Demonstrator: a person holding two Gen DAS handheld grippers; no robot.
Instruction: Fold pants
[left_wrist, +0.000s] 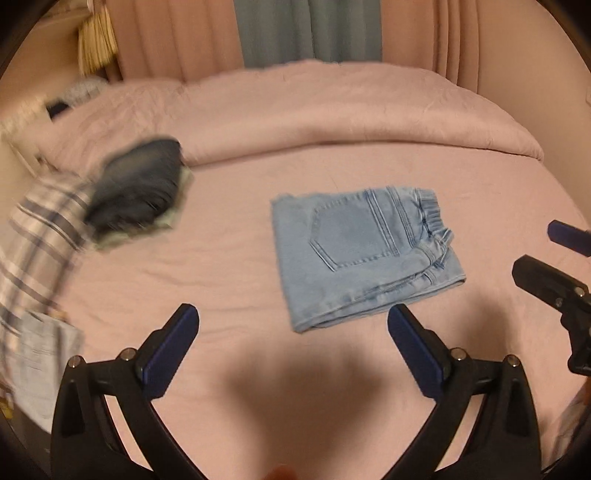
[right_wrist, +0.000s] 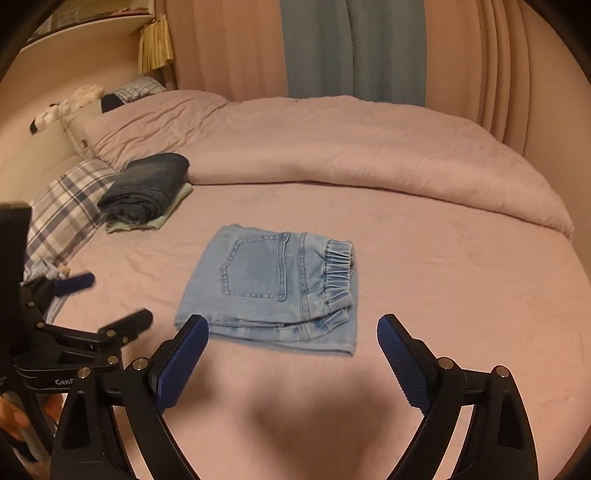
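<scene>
Both my hands are up off the bed (right_wrist: 443, 258) now. The light blue pants (right_wrist: 269, 291) lie folded into a neat square on the pink sheet, back pocket up, elastic waistband to the right. My left fingers (left_wrist: 293, 325) gape wide, nothing between them. My right fingers (right_wrist: 293, 334) are spread wide too, empty, just short of the pants.

The left black plastic two-finger gripper (left_wrist: 293, 318) has curved, ribbed arms, silver round screws at the joints and flat blue textured pads (left_wrist: 413, 343). The right black plastic two-finger gripper (right_wrist: 293, 326) matches it; white lettering "Gen" marks the left one's frame.
</scene>
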